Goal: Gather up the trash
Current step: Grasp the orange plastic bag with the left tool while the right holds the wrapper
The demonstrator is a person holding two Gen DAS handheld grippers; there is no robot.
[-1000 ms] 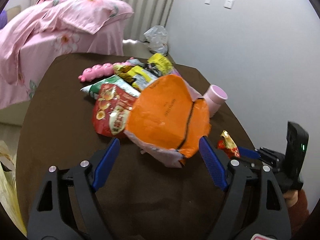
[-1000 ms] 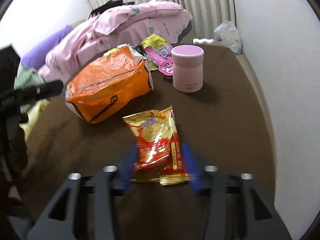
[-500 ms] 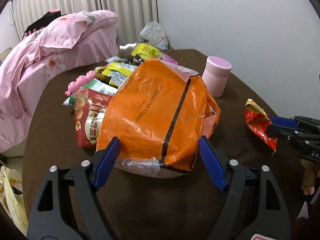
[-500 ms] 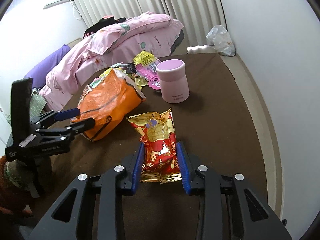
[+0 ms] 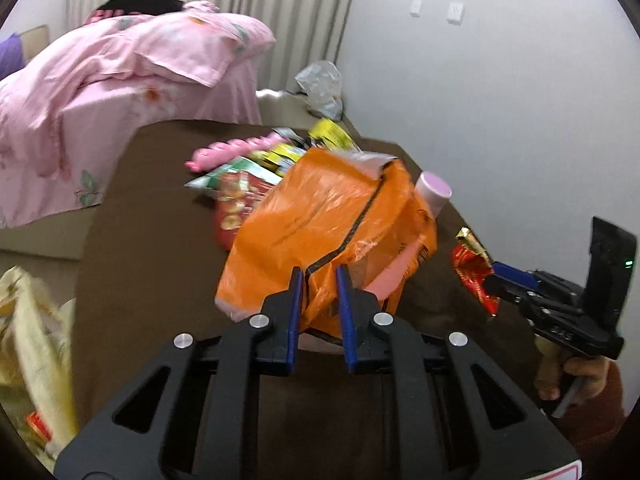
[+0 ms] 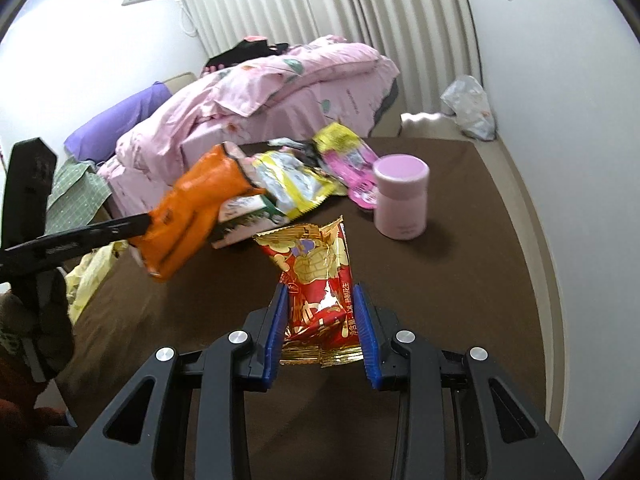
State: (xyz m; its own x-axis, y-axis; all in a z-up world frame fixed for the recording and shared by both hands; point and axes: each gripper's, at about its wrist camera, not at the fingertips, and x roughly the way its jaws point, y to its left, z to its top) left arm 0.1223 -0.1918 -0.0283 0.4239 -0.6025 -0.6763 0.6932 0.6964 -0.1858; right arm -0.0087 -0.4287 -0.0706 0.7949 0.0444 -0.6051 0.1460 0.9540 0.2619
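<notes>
My left gripper [image 5: 318, 280] is shut on the near end of a big orange snack bag [image 5: 328, 220] and holds it lifted off the brown table [image 5: 160, 240]. From the right wrist view the same orange bag [image 6: 192, 208] hangs from the left gripper [image 6: 140, 222] at the left. My right gripper [image 6: 320, 300] is shut on a red and gold snack packet [image 6: 316, 276], raised above the table; that packet [image 5: 472, 268] shows at the right of the left wrist view. More wrappers [image 6: 292, 184] lie in a heap at the table's far side.
A pink lidded jar [image 6: 402, 196] stands on the table right of the wrappers. A pink toy [image 5: 232, 150] lies at the far edge. A bed with pink bedding [image 6: 280, 88] is behind, a yellowish bag [image 5: 28, 344] on the floor at left, a wall on the right.
The left jaws closed on the orange bag's near end and lifted it up and back. The right gripper closed on the red packet and rose with it.
</notes>
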